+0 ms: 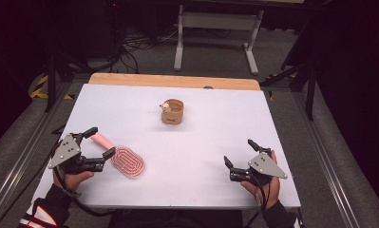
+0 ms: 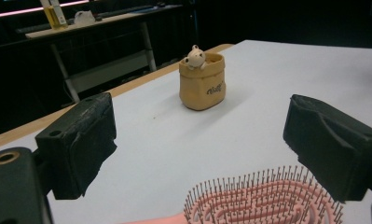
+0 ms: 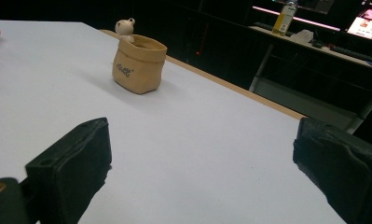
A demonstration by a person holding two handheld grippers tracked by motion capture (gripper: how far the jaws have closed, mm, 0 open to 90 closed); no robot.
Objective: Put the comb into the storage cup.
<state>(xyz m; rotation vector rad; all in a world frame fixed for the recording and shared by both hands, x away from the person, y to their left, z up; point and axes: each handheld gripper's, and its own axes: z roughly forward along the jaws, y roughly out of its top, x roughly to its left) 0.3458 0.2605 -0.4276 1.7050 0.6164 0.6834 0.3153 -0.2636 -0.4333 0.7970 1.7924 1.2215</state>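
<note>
Pink hairbrush (image 1: 125, 159) lies flat on the tabletop (image 1: 201, 156) at the near left, bristles up, handle running up-left, head toward centre. The left claw (image 1: 100, 143) is spread wide, straddling the handle, not yet gripping. The right claw (image 1: 239, 153), also spread and empty, sits well apart. Left hand's move, I'd say.

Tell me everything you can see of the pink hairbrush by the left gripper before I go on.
The pink hairbrush lies flat on the white table, bristles up. It looks like plastic: an oval head with curved rows of thin dark-tipped pins and open slots, and a plain rounded handle pointing up-left in the high view. The open left gripper straddles it where the handle meets the head; whether the jaws touch it I cannot tell. It looks whole and clean.
</note>
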